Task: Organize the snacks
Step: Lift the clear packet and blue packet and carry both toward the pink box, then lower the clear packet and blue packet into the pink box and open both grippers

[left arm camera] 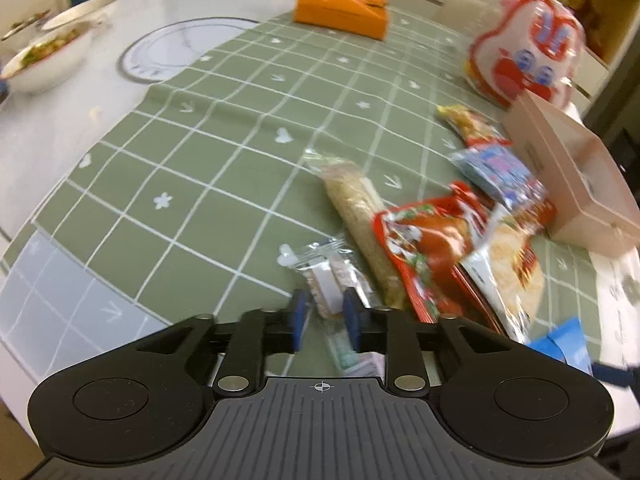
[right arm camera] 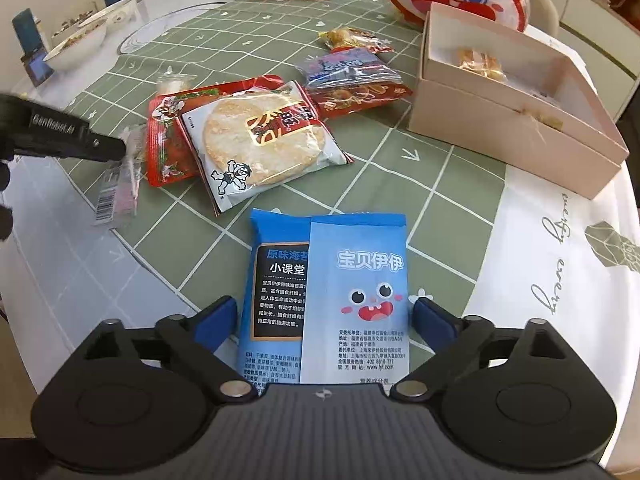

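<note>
The left gripper (left arm camera: 325, 316) has its jaws closed on a small clear-wrapped snack (left arm camera: 334, 280), the blue pads pressed against either side of it. Just beside that, to the right, a long pale roll in clear wrap (left arm camera: 356, 216) lies on the green checked cloth (left arm camera: 192, 152), touching a red packet (left arm camera: 424, 248). A white rice-cracker packet (left arm camera: 508, 264) overlaps the red one, with a blue packet (left arm camera: 496, 168) behind. A pink open box (left arm camera: 576, 176) stands at the right edge of the table (left arm camera: 60, 128). Farther back sit an orange box (left arm camera: 342, 8) and a red-and-white cartoon bag (left arm camera: 528, 48); two bowls (left arm camera: 48, 56) stand far left
</note>
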Demonstrator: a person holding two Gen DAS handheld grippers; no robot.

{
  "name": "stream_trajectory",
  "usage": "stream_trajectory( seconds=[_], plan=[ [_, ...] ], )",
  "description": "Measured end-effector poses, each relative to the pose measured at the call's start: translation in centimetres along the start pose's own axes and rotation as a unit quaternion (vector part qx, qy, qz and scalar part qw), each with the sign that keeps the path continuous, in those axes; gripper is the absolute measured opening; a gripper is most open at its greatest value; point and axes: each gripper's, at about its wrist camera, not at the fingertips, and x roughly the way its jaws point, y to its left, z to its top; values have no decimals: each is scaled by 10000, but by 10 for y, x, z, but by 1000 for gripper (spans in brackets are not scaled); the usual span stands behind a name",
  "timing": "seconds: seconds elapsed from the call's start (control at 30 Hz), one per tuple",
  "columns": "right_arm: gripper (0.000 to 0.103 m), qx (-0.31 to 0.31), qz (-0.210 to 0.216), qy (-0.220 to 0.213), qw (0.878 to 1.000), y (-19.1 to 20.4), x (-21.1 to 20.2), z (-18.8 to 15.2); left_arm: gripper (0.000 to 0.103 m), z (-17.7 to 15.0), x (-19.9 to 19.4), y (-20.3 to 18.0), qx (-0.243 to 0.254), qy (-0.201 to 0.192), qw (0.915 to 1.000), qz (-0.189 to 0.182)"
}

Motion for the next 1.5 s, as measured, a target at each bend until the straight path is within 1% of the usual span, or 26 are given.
stream_trajectory(
  seconds=[0.07, 0.1, 0.17, 0.27, 0.4, 0.43, 0.47, 0.53, 0.57, 0.6, 0.7, 0.8, 0.9, 0.97, 1.07, 1.13, 1.17, 1.23, 1.33, 1.5],
  plan=[
    [102, -19, 8, -74, 10000, 2, 1, -1, 32, 3, 2, -6, -27, -32, 10000, 74],
    [103, -33, 8, -106, 9999, 2, 1, -2, 32, 5, 4, -10, -41, -1, 10000, -7],
    [103, -55, 31, -120, 9999, 2, 2, -2, 46, 6, 9, -16, -60, 118, 9999, -100],
    [103, -169, 114, -113, 9997, 1, 1, -3, 46, 9, 15, -26, 65, 29, 10000, 1],
    [102, -297, 176, -159, 9993, 0, -1, -7, 48, 16, 27, -38, 352, -169, 9988, 283],
    [99, -310, 181, -175, 9992, 0, -3, -7, 48, 17, 29, -39, 408, -218, 9985, 305],
    [93, -321, 188, -208, 9991, -1, -5, -8, 48, 17, 30, -39, 449, -276, 9981, 306],
    [84, -366, 216, -250, 9988, -3, -9, -10, 46, 18, 32, -37, 512, -371, 9977, 263],
    [83, -364, 222, -236, 9988, -4, -11, -10, 43, 16, 31, -35, 545, -404, 9975, 221],
    [82, -353, 218, -232, 9989, -6, -12, -11, 42, 15, 30, -35, 561, -412, 9974, 187],
    [80, -319, 171, -188, 9992, -11, -15, -12, 41, 5, 21, -34, 682, -265, 9973, -30],
    [79, -191, 68, -179, 9996, -19, -19, -12, 39, -16, 5, -38, 925, -63, 9951, -333],
    [79, -52, 24, -207, 9998, -28, -23, -8, 38, -41, -10, -49, 1222, 139, 9901, -675],
    [79, 9, 2, -237, 9997, -31, -25, -3, 38, -55, -16, -60, 1431, 200, 9862, -814],
    [79, 129, 16, -251, 9996, -37, -28, 8, 37, -66, -20, -69, 1374, 230, 9856, -954],
    [79, 194, 28, -282, 9994, -41, -32, 19, 35, -64, -19, -72, 1255, 279, 9848, -1169],
    [79, 199, 18, -329, 9993, -44, -35, 24, 34, -63, -21, -73, 1169, 232, 9851, -1239],
    [79, 176, -23, -481, 9987, -51, -44, 39, 34, -58, -29, -81, 1187, 1, 9836, -1358],
    [79, 178, -134, -729, 9971, -66, -57, 62, 33, -36, -38, -102, 1253, -281, 9778, -1658],
    [79, 80, -494, -1135, 9923, -104, -70, 114, 33, 9, -46, -145, 1334, -654, 9683, -2006]
  ],
)
